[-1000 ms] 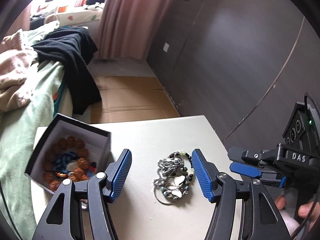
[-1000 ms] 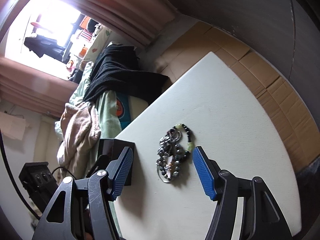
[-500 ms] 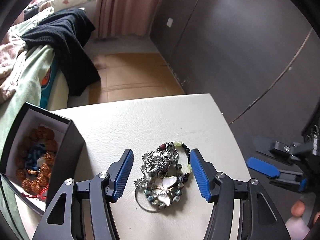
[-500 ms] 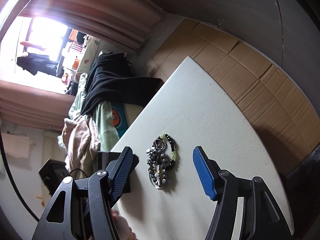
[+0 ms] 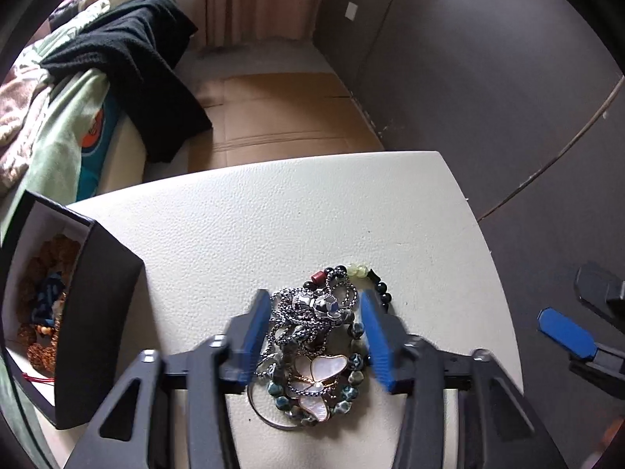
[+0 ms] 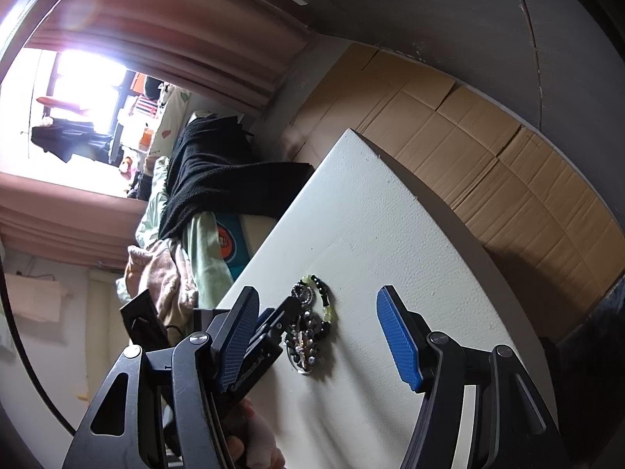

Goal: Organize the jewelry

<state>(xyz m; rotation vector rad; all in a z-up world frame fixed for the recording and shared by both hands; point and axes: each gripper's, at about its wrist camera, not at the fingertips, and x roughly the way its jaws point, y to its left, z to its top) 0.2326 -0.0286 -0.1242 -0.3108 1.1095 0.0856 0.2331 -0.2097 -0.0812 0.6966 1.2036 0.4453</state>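
A: While the pile is this knotted, where would you start, going left to right?

B: At the far left stands the black jewelry box (image 5: 97,312), open, white inside, with brown bead bracelets (image 5: 43,293) already in it. Just right of it, on the white table (image 5: 273,215), lies the tangled jewelry (image 5: 316,348): silver ball chains, dark bead strands, a pale green bead run, a mother-of-pearl butterfly pendant (image 5: 318,367) and a thin ring of wire at the near edge.

A: And the left gripper (image 5: 316,336)?

B: It points steeply down over the heap, one blue pad on each side, and its jaws are closing. The chains sit between the pads; I judge the pads are not yet pressing, though the left one looks very near the chain.

A: How should that pinch go?

B: Low and centred, I think, so the pads gather the chain knot instead of one loose strand. Some beads lie outside the right pad and may trail, so a slow lift would show what comes along before carrying it toward the box.

A: And on the right?

B: The right gripper (image 6: 316,336) hangs off the table's right side, jaws spread wide with nothing between them. It could pin or take a trailing strand if the clump drags.
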